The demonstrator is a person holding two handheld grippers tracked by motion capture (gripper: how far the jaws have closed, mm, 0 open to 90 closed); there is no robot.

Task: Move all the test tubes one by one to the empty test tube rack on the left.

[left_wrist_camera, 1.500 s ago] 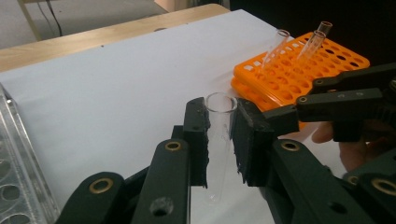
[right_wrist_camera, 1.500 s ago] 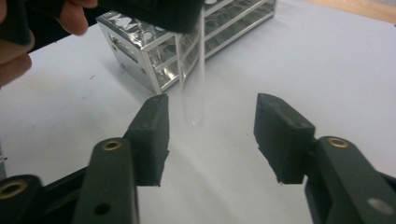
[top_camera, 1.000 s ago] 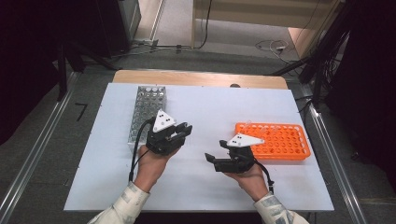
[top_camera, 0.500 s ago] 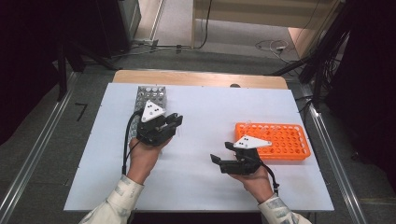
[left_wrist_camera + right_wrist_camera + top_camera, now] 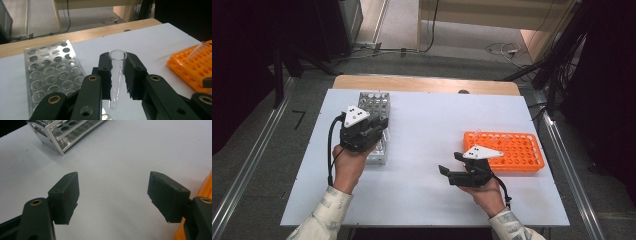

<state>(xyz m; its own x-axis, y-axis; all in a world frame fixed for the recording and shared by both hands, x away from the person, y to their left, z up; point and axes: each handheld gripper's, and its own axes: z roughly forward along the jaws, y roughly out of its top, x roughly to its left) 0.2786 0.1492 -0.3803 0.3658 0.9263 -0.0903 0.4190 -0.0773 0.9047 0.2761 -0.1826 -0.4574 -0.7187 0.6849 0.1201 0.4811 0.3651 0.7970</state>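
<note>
My left gripper [image 5: 117,75] is shut on a clear glass test tube [image 5: 117,72], which stands upright between the pads with its open mouth on top. In the high view this gripper [image 5: 371,131] hangs over the near end of the metal tube rack [image 5: 374,107] at the table's left. The same rack [image 5: 51,72] lies just left of the held tube, most of its holes empty. My right gripper [image 5: 451,170] stands open with nothing between its jaws, low over the white table just left of the orange rack [image 5: 507,150]. Its own view [image 5: 112,195] shows bare tabletop between the pads.
The orange rack [image 5: 195,67] holds a clear tube [image 5: 198,50] leaning at its near corner. The metal rack's corner [image 5: 62,137] lies ahead of the right gripper. A wooden strip [image 5: 427,84] borders the table's far edge; cables and dark stands surround the table.
My left gripper has moved away from the centre, left and farther up the table, and is now over the metal rack with the tube. The right hand has barely shifted.
</note>
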